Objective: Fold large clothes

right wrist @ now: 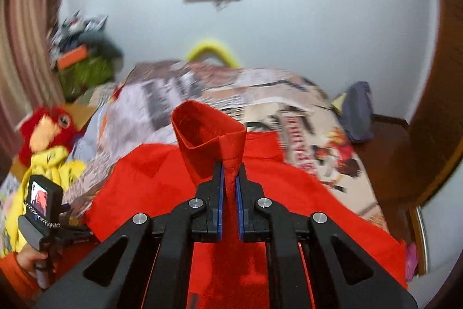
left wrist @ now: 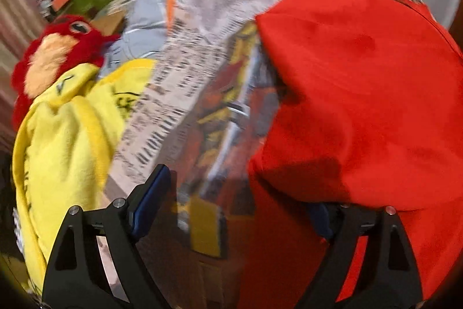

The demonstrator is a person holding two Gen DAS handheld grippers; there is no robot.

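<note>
While the right tool [right wrist: 229, 181] is clenched on a raised cuff of the red garment [right wrist: 260, 210], cloth spreads across the bed [right wrist: 303, 106] toward the left. Left tool [left wrist: 240, 210]: released, jaws wide, garment edge draped over its right finger; nearer the free side.

Print on bedspread [left wrist: 162, 94] — illegible, blurred

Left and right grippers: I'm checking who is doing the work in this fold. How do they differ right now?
The right gripper is shut on a bunched cuff of the red garment, lifted above the bed; the left gripper is wide open and pinches nothing. Red cloth drapes over the left gripper's right finger only, while the right gripper's blue pads clamp cloth from both sides. Both have black fingers with blue pads.
</note>
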